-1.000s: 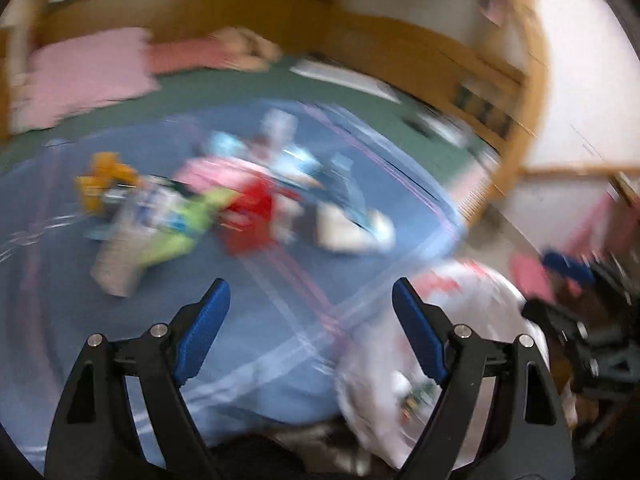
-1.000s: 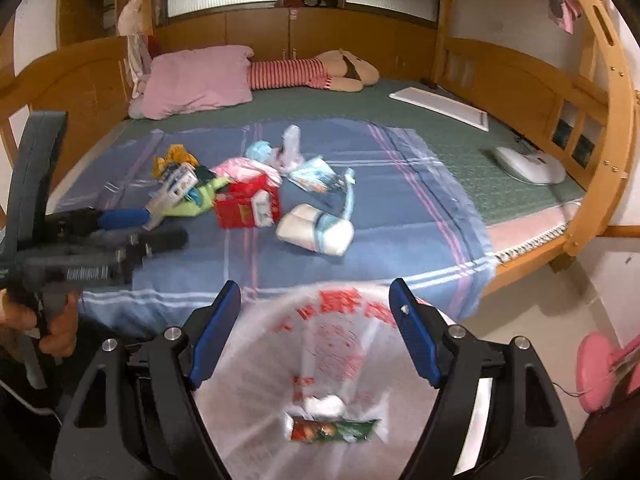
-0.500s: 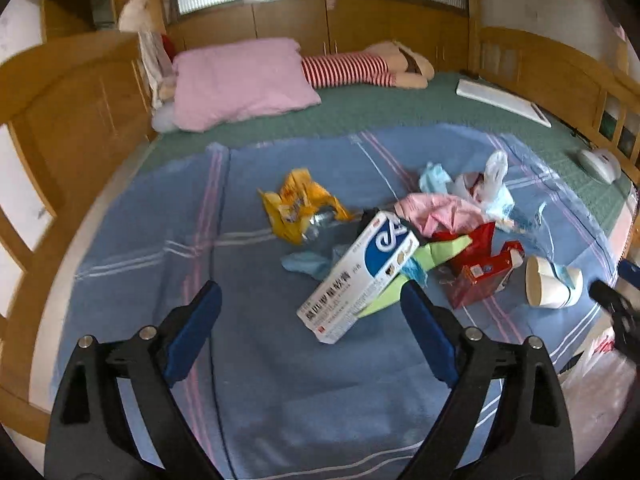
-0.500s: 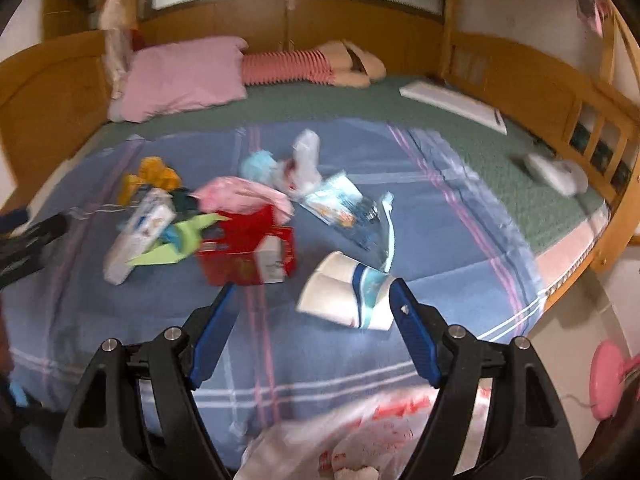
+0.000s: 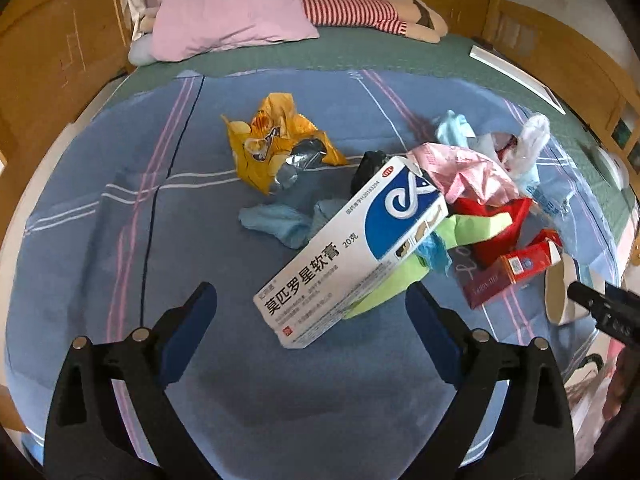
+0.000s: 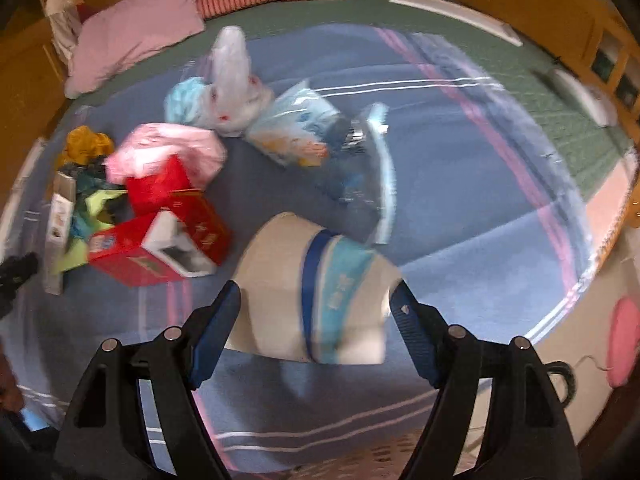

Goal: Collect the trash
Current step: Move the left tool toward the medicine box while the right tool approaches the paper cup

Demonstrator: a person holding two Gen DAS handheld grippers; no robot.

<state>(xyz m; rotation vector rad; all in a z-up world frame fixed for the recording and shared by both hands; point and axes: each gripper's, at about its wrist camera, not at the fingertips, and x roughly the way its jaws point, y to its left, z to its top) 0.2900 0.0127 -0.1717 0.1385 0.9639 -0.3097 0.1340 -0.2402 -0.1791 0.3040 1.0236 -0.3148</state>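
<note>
A pile of trash lies on the blue striped bedspread (image 5: 100,240). In the left wrist view my left gripper (image 5: 310,300) points down at a white and blue medicine box (image 5: 348,256). Its jaws are opening, and the box's near end lies between the fingers without touching them. A yellow snack wrapper (image 5: 272,148), a pink wrapper (image 5: 464,168) and red cartons (image 5: 516,268) lie around the box. In the blurred right wrist view my right gripper (image 6: 316,294) stands open astride a white paper cup (image 6: 280,272) with a blue band, lying on its side.
A pink pillow (image 5: 228,20) and a striped plush toy (image 5: 348,10) lie at the head of the bed. Wooden bed rails (image 6: 608,40) run along the right side and a wooden board (image 5: 52,64) on the left. Clear plastic wrappers (image 6: 304,128) lie beyond the cup.
Both grippers swung away from the white trash bag and came down over the bed. The left now hovers at the medicine box, the right at the paper cup. The left jaws spread wider.
</note>
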